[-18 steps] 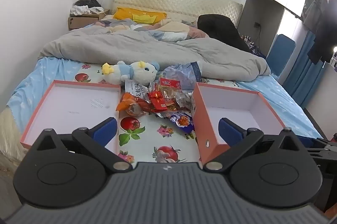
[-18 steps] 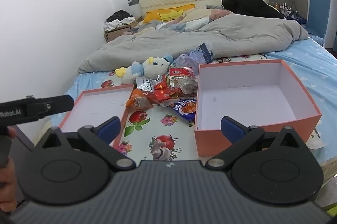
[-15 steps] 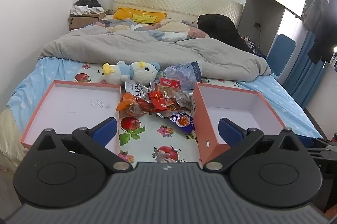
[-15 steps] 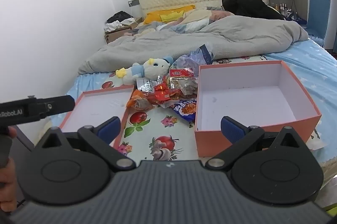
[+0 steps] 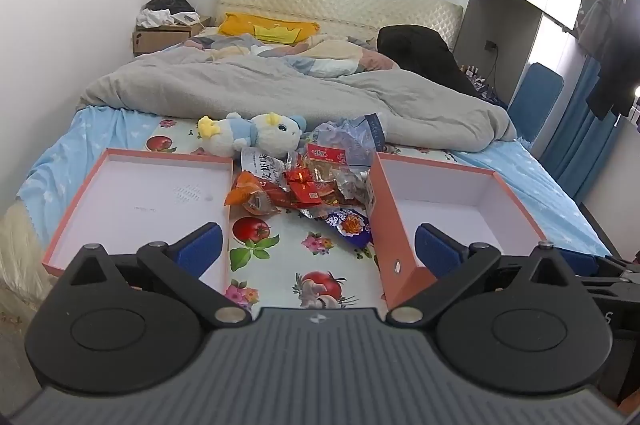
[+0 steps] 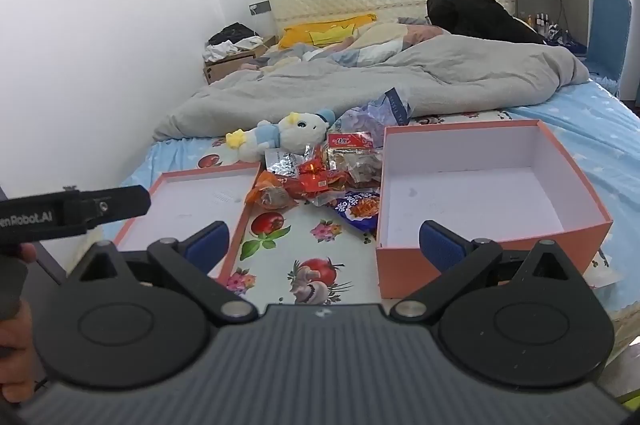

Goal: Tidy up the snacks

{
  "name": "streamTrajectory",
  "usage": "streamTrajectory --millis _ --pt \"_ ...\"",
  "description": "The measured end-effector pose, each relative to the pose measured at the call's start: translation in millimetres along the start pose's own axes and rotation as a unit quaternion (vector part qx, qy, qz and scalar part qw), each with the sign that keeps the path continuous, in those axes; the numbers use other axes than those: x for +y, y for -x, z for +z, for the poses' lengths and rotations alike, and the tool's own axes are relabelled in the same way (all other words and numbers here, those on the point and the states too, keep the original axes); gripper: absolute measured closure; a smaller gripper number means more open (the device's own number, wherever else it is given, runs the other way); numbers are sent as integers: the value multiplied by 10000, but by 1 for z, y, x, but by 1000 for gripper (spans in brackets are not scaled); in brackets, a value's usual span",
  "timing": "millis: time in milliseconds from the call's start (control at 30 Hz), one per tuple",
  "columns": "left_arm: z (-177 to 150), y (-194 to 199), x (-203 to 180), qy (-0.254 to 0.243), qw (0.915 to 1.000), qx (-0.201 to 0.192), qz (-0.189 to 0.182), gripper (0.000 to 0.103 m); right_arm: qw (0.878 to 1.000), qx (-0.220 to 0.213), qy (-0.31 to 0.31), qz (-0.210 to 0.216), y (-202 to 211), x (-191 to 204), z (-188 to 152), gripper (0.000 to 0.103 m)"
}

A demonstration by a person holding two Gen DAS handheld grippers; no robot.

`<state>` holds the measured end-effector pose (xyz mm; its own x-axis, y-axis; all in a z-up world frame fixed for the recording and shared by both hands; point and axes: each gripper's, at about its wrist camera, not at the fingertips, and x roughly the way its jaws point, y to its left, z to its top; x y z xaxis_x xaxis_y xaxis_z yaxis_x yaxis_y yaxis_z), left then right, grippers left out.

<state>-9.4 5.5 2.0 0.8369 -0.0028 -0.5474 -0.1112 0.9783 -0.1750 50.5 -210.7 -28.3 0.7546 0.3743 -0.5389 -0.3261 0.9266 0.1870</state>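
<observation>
**Both claws open above the snack pile**

The left claw (image 5: 316, 247) stood fully spread with nothing between its blue pads, low in the left wrist frame. The right claw (image 6: 324, 245) was just as wide and empty, low in the right wrist frame.

The snack packets (image 5: 310, 185) lay heaped at mid-frame on the bed's fruit-print sheet (image 5: 280, 265), between two orange boxes with white insides. The shallow box lid (image 5: 136, 201) sat at the left of the pile, the deeper box (image 6: 480, 193) at its right, with a blue noodle-snack packet (image 6: 360, 211) touching the box's near left wall. A plush toy (image 5: 252, 137) lay just behind the heap, beside a crumpled clear bag (image 5: 352, 139). A grey duvet (image 5: 280, 89) filled the upper middle of the frame.

At the left edge of the right wrist frame, a hand (image 6: 12, 341) held the other device's black handle.
</observation>
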Motion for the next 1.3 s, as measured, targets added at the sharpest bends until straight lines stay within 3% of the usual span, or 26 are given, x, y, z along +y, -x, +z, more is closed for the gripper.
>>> streamTrajectory --millis 533,1300 --pt "-14 -9 -1 -11 9995 283 116 0 10000 4 62 -63 -2 -3 -2 0" --pt "-21 -4 -1 -9 9998 181 100 0 9999 35 -25 -108 -3 -4 -6 0"
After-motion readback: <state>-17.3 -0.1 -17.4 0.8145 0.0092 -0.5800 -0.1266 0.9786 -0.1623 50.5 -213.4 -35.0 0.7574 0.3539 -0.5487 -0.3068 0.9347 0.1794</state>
